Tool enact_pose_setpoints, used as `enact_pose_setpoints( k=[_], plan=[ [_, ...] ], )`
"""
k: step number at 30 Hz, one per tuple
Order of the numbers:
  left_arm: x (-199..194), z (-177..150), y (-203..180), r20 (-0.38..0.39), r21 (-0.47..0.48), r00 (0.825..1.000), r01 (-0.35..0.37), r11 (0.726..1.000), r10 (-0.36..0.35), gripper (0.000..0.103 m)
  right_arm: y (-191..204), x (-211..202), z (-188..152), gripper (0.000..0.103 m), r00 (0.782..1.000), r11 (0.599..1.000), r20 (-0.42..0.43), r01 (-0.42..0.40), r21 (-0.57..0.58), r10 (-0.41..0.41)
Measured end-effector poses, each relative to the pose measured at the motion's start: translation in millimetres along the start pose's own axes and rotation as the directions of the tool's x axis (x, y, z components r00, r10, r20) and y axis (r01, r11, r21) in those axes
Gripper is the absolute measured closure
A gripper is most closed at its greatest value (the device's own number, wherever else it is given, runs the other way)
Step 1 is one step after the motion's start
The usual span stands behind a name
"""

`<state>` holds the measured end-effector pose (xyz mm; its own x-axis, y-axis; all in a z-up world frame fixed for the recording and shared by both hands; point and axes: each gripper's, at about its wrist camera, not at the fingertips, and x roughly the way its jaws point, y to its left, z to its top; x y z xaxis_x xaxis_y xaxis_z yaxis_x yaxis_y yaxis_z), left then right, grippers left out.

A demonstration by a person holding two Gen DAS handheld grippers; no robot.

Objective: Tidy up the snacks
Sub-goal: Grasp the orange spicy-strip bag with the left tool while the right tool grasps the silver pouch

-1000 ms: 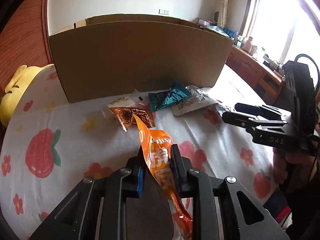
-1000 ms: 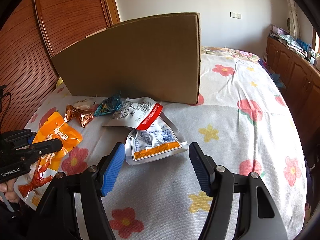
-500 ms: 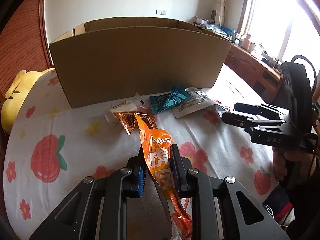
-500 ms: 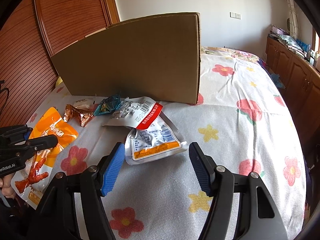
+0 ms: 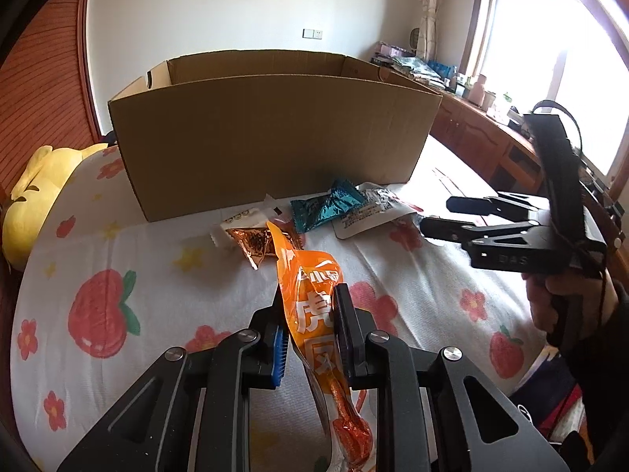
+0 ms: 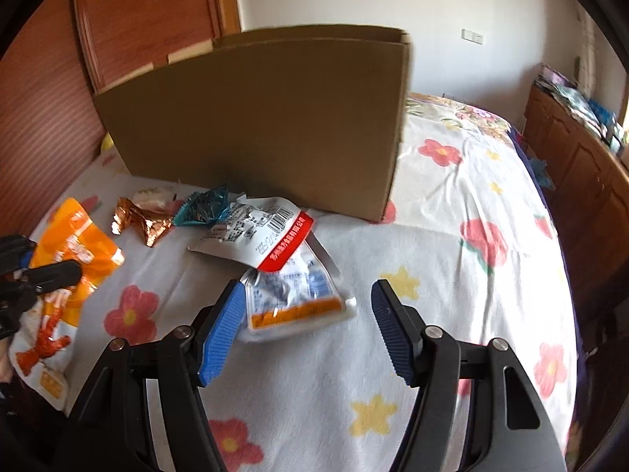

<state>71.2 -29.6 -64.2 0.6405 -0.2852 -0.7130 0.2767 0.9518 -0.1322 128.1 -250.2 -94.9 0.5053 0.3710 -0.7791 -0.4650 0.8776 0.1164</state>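
Snacks lay in a loose row on the flowered bed sheet (image 6: 452, 275), just in front of a tall cardboard box (image 5: 271, 137). Taken left to right in the right wrist view: an orange packet (image 6: 74, 251) printed with white characters and a red claw-like picture, a crinkled copper foil wrapper (image 6: 137, 218) with a small white sachet (image 6: 151, 198) behind it, a teal foil wrapper (image 6: 202, 208), then a flat white pouch (image 6: 255, 236) with a barcode and a red strip, overlapping a second white pouch (image 6: 291, 295) with blue print and an orange band.

The left claw (image 5: 308, 326) was clamped on the orange packet (image 5: 310, 299), which stood up between the pads with its lower end hanging beneath them. The right claw (image 6: 304, 326) stood partly open with nothing between its blue pads, hovering over the nearer white pouch.

Only the left wrist view showed the box's open top, a yellow plush toy (image 5: 39, 188) at the left edge of the bed, the bright window (image 5: 550, 51), and a hand (image 5: 566, 299) gripping the right claw's handle. Only the right wrist view showed the printing on the white pouches and the full face of the orange packet.
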Motion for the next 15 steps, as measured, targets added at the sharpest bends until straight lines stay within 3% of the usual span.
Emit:
enact_pose_setpoints(
  k=[9, 15],
  plan=[
    [-4.0, 2.6, 0.9, 0.015, -0.007, 1.0, 0.023, 1.0, -0.023, 0.081, 7.8, 25.2, 18.3, 0.035, 0.994, 0.998, -0.106, -0.032, -0.045, 0.027],
    [-8.0, 2.5, 1.0, 0.028, -0.006, 0.999, 0.03, 1.0, -0.03, 0.081, 8.1, 28.2, 18.3, 0.034, 0.993, 0.999, -0.115, -0.034, -0.029, 0.031]
  ],
)
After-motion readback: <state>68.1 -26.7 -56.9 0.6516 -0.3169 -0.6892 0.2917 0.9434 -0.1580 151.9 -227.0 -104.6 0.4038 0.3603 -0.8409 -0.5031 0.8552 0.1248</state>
